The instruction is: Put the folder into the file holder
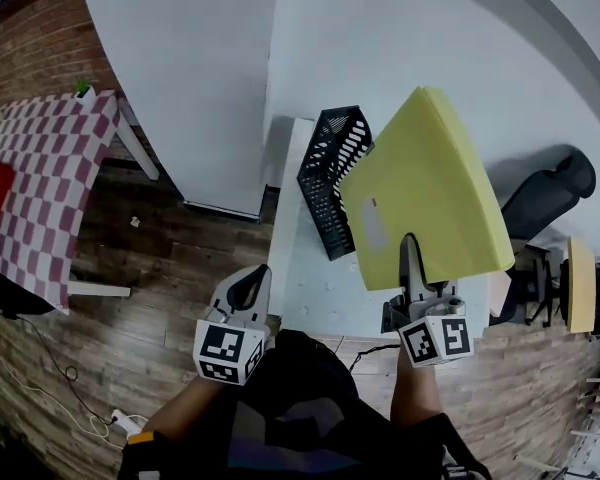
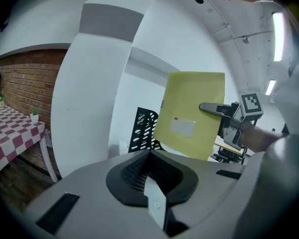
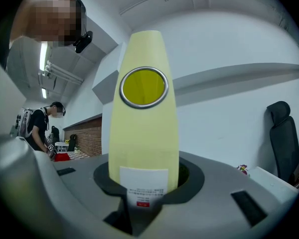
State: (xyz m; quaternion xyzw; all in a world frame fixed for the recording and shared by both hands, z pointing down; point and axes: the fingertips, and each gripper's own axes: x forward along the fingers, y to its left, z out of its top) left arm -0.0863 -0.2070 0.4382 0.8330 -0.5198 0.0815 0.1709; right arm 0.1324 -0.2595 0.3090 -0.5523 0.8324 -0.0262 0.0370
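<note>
My right gripper (image 1: 410, 260) is shut on the lower edge of a thick yellow folder (image 1: 425, 193) and holds it upright above the white table (image 1: 315, 283). In the right gripper view the folder's spine (image 3: 143, 133), with a metal-ringed hole and a white label, rises from between the jaws (image 3: 142, 205). The black perforated file holder (image 1: 332, 173) stands on the table just left of the folder. My left gripper (image 1: 246, 290) hovers at the table's near left edge, shut and holding nothing. The left gripper view shows the folder (image 2: 192, 113), the file holder (image 2: 143, 131) and the right gripper (image 2: 214, 108).
A white panel (image 1: 190, 78) stands behind the table at the left. A red-and-white checked table (image 1: 50, 168) is at the far left, a black office chair (image 1: 545, 193) at the right. Cables and a power strip (image 1: 120, 423) lie on the wooden floor. Another person (image 3: 40, 126) stands far off.
</note>
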